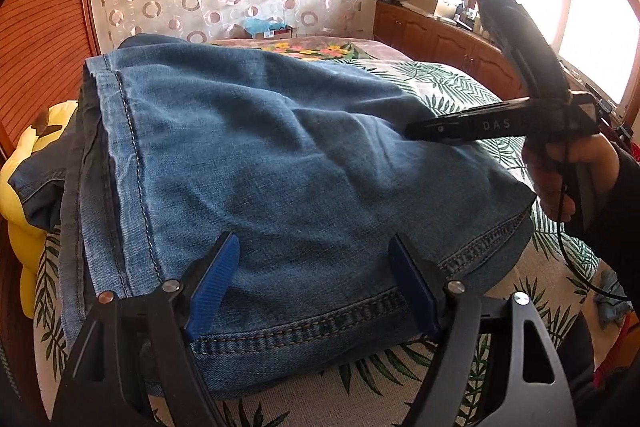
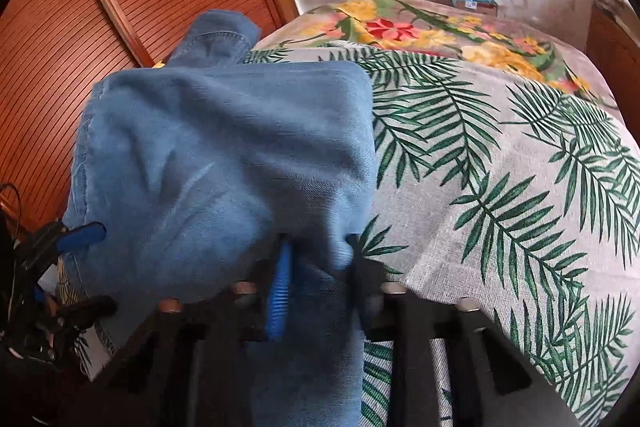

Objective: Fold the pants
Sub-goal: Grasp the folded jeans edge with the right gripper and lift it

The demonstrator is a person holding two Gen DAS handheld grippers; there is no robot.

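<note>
Blue denim pants [image 1: 280,163] lay folded on the leafy bed sheet [image 2: 500,187], right gripper [image 2: 316,267] pinching their near edge for folding, left gripper [image 1: 312,283] spread wide.

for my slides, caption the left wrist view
Open left gripper over folded jeans on a leaf-print bed.

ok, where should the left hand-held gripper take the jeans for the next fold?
Grip the stitched hem along the near edge of the jeans, coming in low from the near side. That edge lies across the bedspread, facing the left hand-held gripper, whose jaws are open and already straddle it. The doubled seam probably gives a firmer hold than the loose middle.
</note>
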